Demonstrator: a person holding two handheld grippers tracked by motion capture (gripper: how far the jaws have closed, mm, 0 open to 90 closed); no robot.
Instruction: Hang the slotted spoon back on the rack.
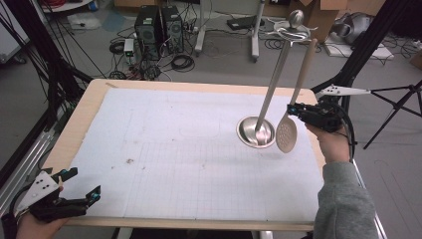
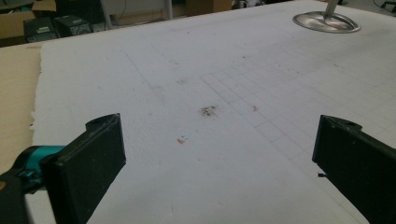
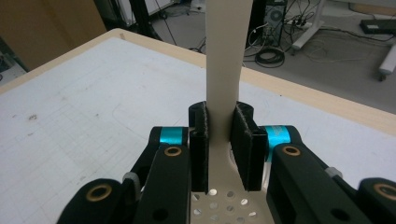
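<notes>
The white mat (image 1: pixel 189 149) is spread beneath both claws. A beige slotted spoon (image 1: pixel 287 133) is pinched upright at its neck by the right claw (image 1: pixel 294 110), just beside the steel stand (image 1: pixel 256 132). The left claw (image 1: pixel 82 184) is held spread, nothing between its jaws.

Beige slotted spoon (image 1: pixel 287 133) held upright, perforated head down, above the table's right edge

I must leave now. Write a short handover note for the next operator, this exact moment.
Right tongs: shut on the beige slotted spoon, at the handle just above the perforated head; handle leans up toward the stand's top ring.
Left tongs: open, holding nothing, at the near left table corner.
Steel utensil stand: on the white mat, right side.
Done: spoon gripped.
Left: whether it goes on or comes off is unclear.
</notes>
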